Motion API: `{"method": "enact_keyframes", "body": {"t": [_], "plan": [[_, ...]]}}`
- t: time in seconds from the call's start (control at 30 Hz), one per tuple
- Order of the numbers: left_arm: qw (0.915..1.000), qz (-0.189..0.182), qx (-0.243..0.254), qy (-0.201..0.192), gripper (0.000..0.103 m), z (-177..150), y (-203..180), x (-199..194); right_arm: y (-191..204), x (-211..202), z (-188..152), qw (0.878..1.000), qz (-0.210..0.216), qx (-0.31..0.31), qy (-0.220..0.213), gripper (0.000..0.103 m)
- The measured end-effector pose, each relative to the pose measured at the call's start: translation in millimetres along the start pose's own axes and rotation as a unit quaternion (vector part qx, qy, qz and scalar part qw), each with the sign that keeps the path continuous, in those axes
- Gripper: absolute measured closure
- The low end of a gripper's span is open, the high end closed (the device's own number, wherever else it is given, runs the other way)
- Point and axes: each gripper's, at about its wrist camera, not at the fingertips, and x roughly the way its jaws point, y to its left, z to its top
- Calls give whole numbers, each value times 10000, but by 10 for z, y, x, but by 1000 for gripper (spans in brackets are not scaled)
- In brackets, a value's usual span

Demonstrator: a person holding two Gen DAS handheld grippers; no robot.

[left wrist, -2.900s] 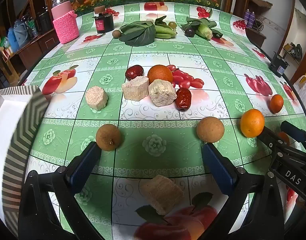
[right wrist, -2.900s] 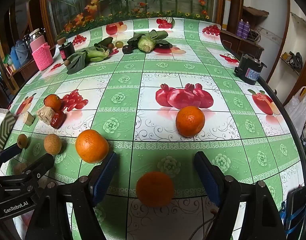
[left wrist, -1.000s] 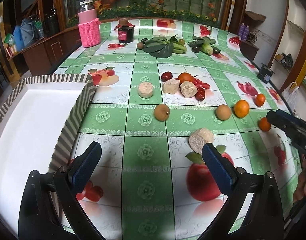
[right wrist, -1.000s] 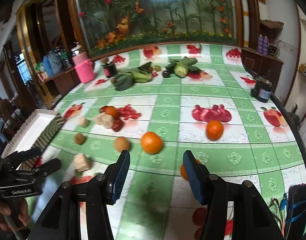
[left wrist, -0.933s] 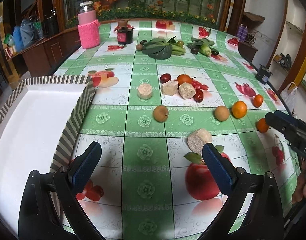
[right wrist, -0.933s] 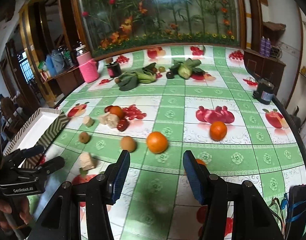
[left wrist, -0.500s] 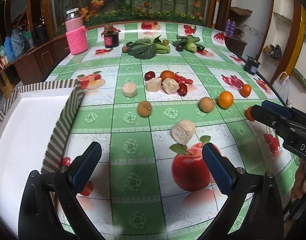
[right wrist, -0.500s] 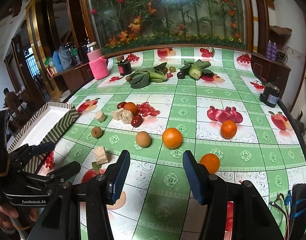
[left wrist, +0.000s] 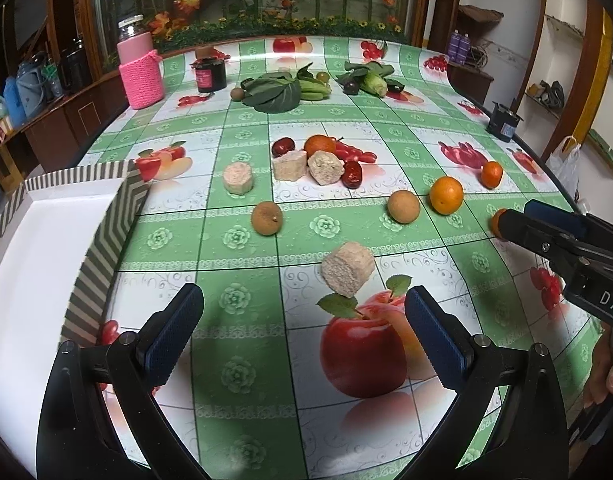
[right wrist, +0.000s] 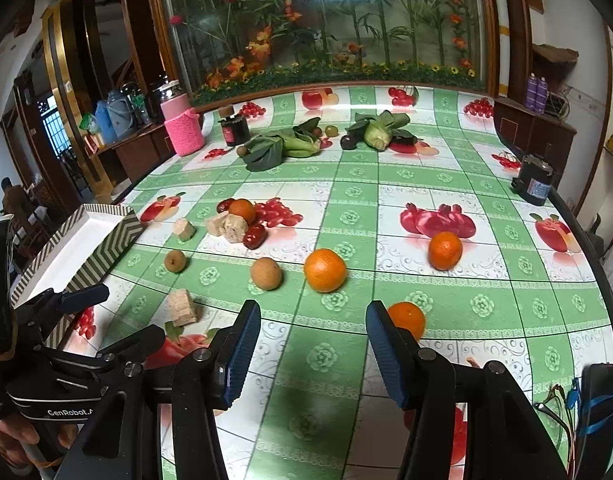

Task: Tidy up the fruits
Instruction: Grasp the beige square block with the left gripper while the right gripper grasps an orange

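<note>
A table (left wrist: 234,268) with a green fruit cloth.
Oranges (left wrist: 446,195), brown fruits (left wrist: 267,218), a tray (left wrist: 118,216) and greens (left wrist: 274,90) lie on it.

The tabletop (left wrist: 234,168) is gleaming under a glossy plastic cloth; the pink jar sleeve (left wrist: 141,80) is looking knitted; the beige cube (left wrist: 347,268) is showing rough, crumbly faces.
</note>
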Motion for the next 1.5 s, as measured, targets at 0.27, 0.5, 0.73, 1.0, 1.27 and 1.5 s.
{"method": "enact_keyframes", "body": {"t": [0.27, 0.5, 0.73, 1.0, 1.27, 1.5], "plan": [[10000, 31, 21, 90, 1, 15, -12, 93, -125, 54, -30, 9999, 39, 149, 36, 49], [9994, -166, -53, 296, 3, 85, -9, 175, -184, 115, -39, 9996, 13, 224, 141, 49], [9982, -195, 205, 525, 8, 162, -113, 284, -220, 156, -12, 9996, 52, 256, 144, 49], [9966, -225, 329, 717, 32, 174, -125, 420, -243, 289, 32, 9994, 61, 202, 273, 48], [9967, -313, 392, 634, 65, 210, -112, 423, -265, 465, 224, 9993, 16, 81, 353, 48], [9968, -425, 288, 610, 65, 209, -47, 407, -195, 597, 283, 9985, 91, -221, 490, 48]]}}
